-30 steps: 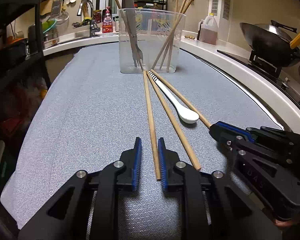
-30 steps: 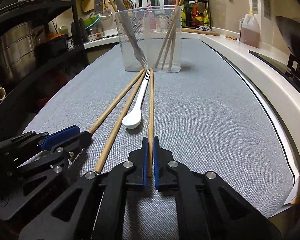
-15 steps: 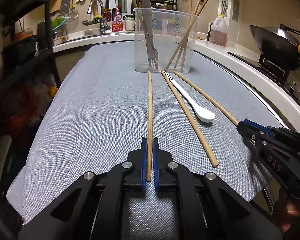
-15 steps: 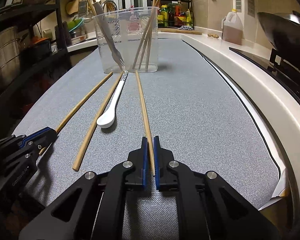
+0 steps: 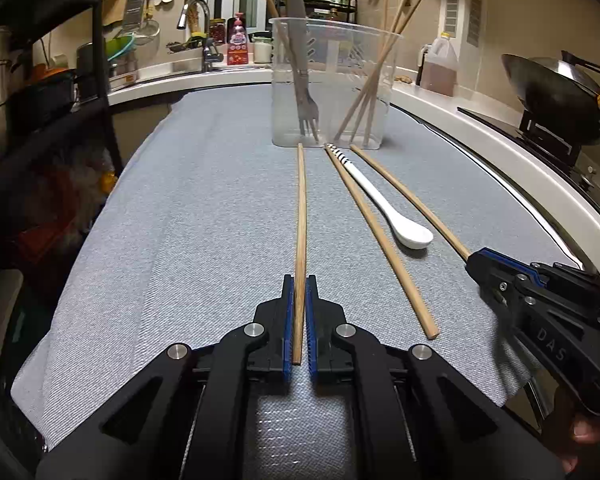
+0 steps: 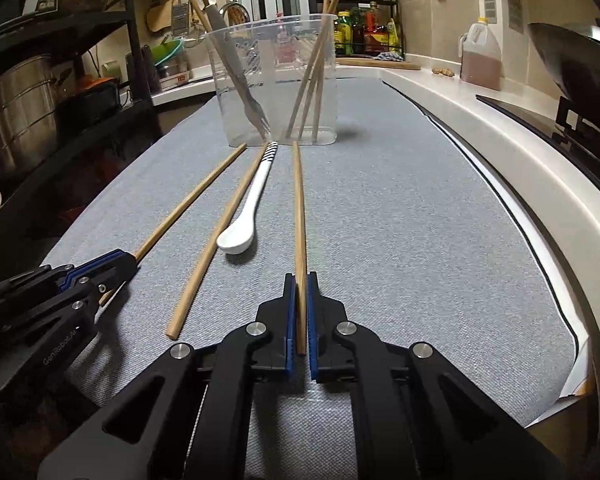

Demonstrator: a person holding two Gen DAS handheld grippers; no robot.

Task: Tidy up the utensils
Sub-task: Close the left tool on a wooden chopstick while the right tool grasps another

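On a grey mat (image 5: 204, 216) covering a kitchen counter, two hand-held grippers are each clamping a wooden chopstick by its near end. The left gripper (image 5: 299, 292) is pinching the left chopstick (image 5: 301, 216) between its blue pads, the stick running straight ahead to the foot of a clear plastic container (image 5: 332, 80). The right gripper (image 6: 299, 292) is gripping the right chopstick (image 6: 299, 208) in the same way, its far tip also lying just short of the container. Between the two held sticks, a third chopstick (image 5: 380, 236) and a white spoon (image 5: 384, 204) with a striped handle are lying loose on the mat, side by side. Inside the container, a metal fork (image 5: 302, 68) is leaning tines down on the left, while several more chopsticks (image 5: 374, 76) are standing tilted on the right. A wok (image 5: 556, 92) is sitting on the stove at the right edge.
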